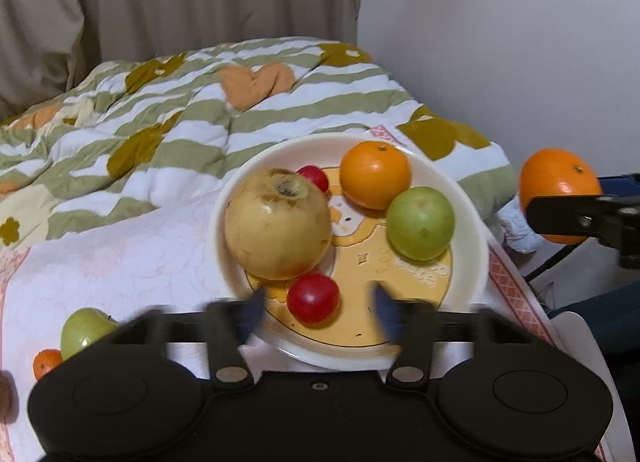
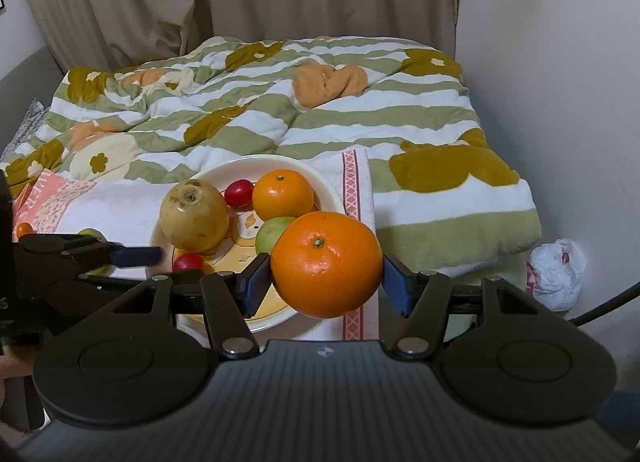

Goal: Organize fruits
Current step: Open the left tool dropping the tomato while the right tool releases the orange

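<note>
A cream bowl with a yellow pattern sits on the bed and holds a big yellow fruit, an orange, a green fruit and two small red fruits. My left gripper is open and empty just above the bowl's near rim, by the front red fruit. My right gripper is shut on a second orange and holds it in the air to the right of the bowl; that orange also shows at the right of the left wrist view.
A green fruit and a small orange lie on the white cloth left of the bowl. A striped flowered quilt covers the bed behind. A wall stands at the right, curtains at the back. A white plastic bag lies beside the bed.
</note>
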